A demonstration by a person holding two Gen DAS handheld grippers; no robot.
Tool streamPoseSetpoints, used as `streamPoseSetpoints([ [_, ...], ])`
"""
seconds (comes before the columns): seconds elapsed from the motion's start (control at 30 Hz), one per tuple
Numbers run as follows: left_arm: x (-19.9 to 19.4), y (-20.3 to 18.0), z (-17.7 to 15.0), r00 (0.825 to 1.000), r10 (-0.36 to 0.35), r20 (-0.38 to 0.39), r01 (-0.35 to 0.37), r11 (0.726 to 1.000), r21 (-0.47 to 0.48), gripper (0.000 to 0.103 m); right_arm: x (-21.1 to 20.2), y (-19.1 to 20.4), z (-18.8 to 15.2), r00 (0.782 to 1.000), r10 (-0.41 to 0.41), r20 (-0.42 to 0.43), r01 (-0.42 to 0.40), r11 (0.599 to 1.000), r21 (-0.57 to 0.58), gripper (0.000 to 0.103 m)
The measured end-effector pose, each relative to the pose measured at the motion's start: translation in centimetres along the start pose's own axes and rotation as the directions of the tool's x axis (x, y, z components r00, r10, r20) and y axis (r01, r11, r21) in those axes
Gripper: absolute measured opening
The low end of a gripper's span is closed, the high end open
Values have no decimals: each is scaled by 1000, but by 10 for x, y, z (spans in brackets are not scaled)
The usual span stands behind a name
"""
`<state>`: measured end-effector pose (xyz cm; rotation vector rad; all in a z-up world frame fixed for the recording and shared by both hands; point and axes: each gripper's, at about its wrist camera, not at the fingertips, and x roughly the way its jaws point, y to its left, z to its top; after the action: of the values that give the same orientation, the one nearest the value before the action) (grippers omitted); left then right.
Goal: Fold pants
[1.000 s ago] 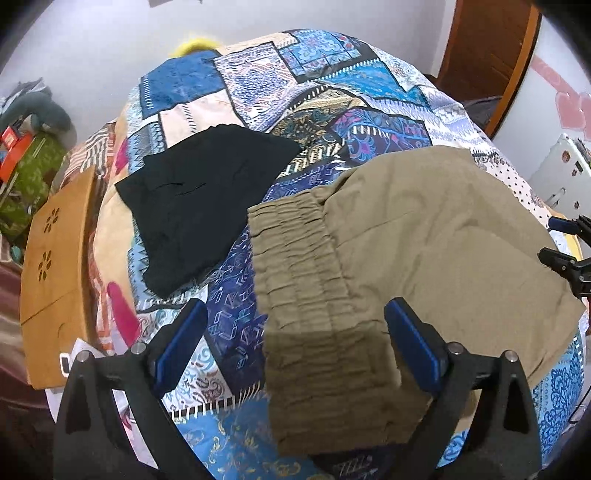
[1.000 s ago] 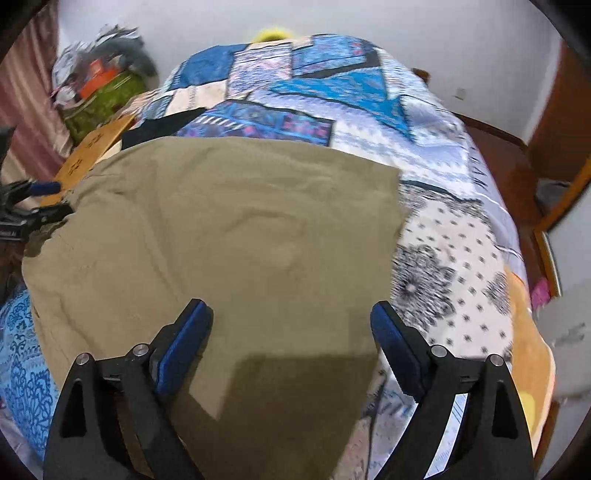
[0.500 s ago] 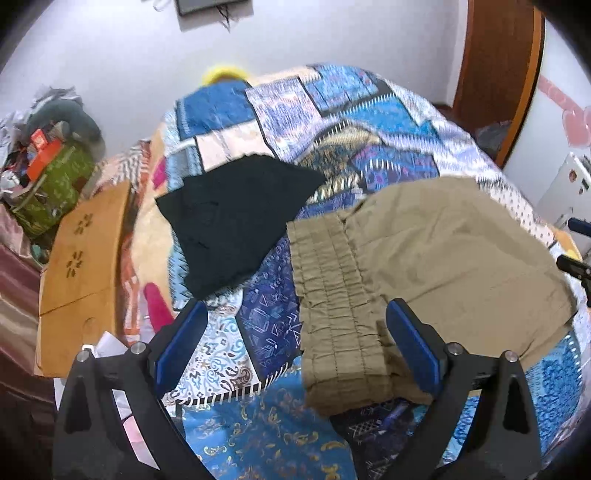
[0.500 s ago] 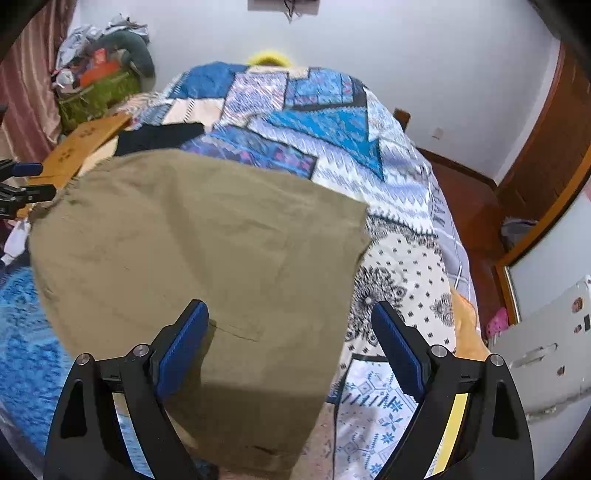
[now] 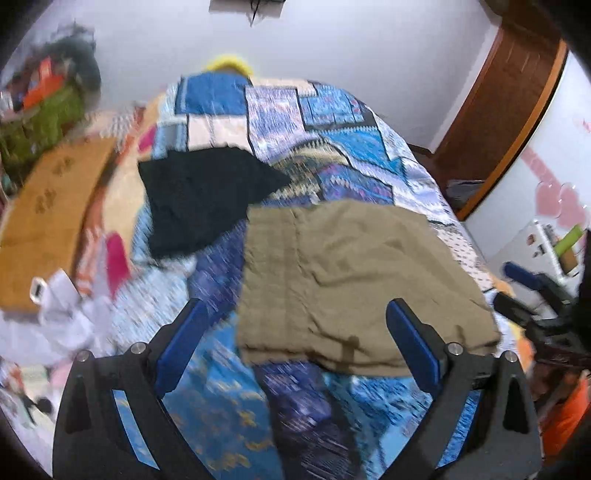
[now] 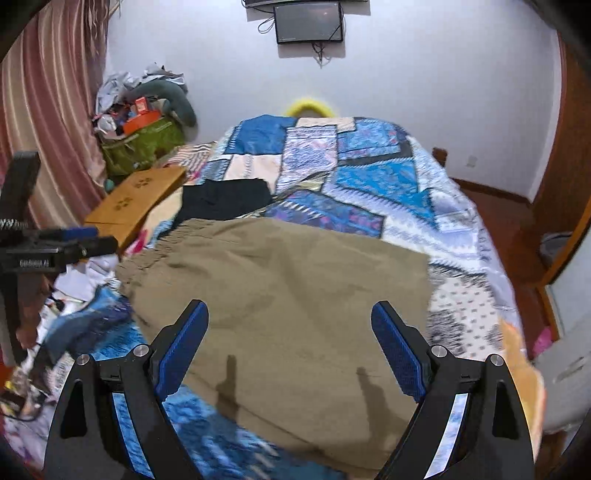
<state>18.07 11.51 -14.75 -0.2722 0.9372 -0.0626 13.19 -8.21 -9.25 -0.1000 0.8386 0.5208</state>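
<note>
Khaki pants (image 5: 354, 280), folded into a broad flat rectangle, lying on the patchwork bedspread (image 5: 332, 147) toward the near edge of the bed, elastic waistband at the left side, a few soft creases across the top layer. Black garment (image 5: 207, 199) folded flat just beyond, toward the bed's left edge, one corner touching or just meeting the pants' far left corner. Left gripper (image 5: 295, 332) hanging above the near edge of the pants, blue-padded fingers (image 5: 181, 343) spread wide, nothing between them, no cloth touched. Right gripper (image 6: 290, 336) likewise above the pants, over the near right part, fingers (image 6: 395, 347) spread wide and empty; two finger shadows on the khaki cloth below. Wooden board (image 6: 136, 203) with flower cut-outs alongside the bed's left edge, green bag (image 6: 144, 144) piled with clutter behind it, striped curtain (image 6: 48, 110) at far left, dark screen (image 6: 308, 22) on the wall beyond the head of the bed. Left wrist view blurred.
</note>
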Motion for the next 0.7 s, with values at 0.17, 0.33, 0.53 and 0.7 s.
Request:
streamPoseSetpoints([
  [0.17, 8, -1, -17, 994, -70, -82, 67, 997, -30, 98, 25, 1, -12, 994, 62, -84, -57, 996, 62, 86],
  [0.33, 21, -5, -30, 978, -134, -159, 128, 991, -44, 98, 37, -6, -28, 986, 65, -154, -50, 994, 101, 82],
  [0.53, 42, -5, -38, 952, -204, -229, 180, 976, -123, 97, 41, -11, -40, 981, 80, -175, -59, 991, 123, 80],
  [0.7, 59, 7, -27, 932, -266, -246, 221, 955, -197, 99, 44, -11, -41, 979, 96, -180, -72, 988, 134, 81],
])
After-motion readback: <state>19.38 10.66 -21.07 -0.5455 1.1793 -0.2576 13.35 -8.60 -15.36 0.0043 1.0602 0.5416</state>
